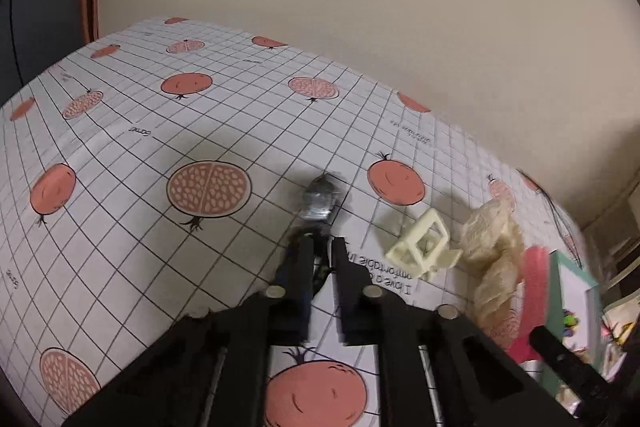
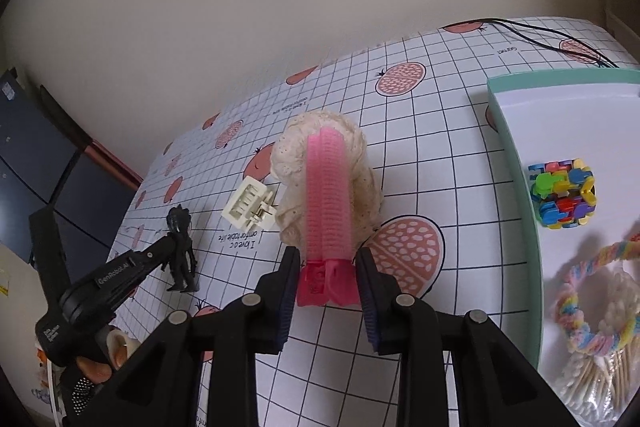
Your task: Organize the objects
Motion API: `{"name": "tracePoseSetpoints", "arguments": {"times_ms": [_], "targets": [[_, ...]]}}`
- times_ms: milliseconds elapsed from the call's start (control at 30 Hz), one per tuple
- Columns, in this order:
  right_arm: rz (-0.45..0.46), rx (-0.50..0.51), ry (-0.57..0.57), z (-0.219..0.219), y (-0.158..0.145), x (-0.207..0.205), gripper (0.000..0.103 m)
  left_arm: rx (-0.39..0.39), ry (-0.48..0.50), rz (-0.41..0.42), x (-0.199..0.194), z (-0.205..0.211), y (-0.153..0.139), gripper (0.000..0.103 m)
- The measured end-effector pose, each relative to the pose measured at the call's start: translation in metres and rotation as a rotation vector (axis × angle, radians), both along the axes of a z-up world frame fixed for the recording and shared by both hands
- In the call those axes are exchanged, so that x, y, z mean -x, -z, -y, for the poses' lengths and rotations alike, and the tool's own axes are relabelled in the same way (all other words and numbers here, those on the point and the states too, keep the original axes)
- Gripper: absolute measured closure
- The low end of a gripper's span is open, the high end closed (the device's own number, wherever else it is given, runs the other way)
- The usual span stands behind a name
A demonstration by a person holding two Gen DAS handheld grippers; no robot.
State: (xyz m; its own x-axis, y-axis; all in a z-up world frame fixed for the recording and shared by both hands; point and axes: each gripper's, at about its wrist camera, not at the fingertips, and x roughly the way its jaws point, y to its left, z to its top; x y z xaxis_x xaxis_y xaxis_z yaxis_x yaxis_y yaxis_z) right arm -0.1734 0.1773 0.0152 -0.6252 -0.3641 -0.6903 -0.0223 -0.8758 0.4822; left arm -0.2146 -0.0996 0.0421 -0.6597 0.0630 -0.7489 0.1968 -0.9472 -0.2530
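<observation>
My left gripper [image 1: 320, 247] is shut on a small black figurine [image 1: 320, 201], which stands on the tablecloth in the right wrist view [image 2: 182, 251]. My right gripper [image 2: 328, 259] is shut on the base of a pink hair roller [image 2: 326, 195] that points forward over a cream knitted cloth [image 2: 292, 167]. A cream hair claw clip [image 2: 248, 205] lies between the figurine and the cloth; it also shows in the left wrist view [image 1: 420, 245], next to the cloth [image 1: 494, 247].
A teal-rimmed white tray [image 2: 516, 155] at the right holds a colourful block cube [image 2: 562, 193], a pastel braided rope [image 2: 588, 307] and cotton swabs [image 2: 596, 383]. A black cable [image 2: 552, 37] runs at the far right. The pomegranate-print tablecloth [image 1: 160, 131] ends at a beige wall.
</observation>
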Motion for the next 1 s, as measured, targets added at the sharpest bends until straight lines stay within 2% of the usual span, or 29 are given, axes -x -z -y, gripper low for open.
{"name": "tracePoseSetpoints", "arguments": {"times_ms": [633, 1000], "targets": [[-0.09, 0.034, 0.048, -0.016, -0.021, -0.009, 0.075, -0.131, -0.046, -0.007, -0.005, 0.018, 0.0, 0.097], [-0.132, 0.07, 0.071, -0.029, -0.033, -0.016, 0.074, -0.124, -0.034, -0.025, -0.007, 0.011, -0.008, 0.1]]}}
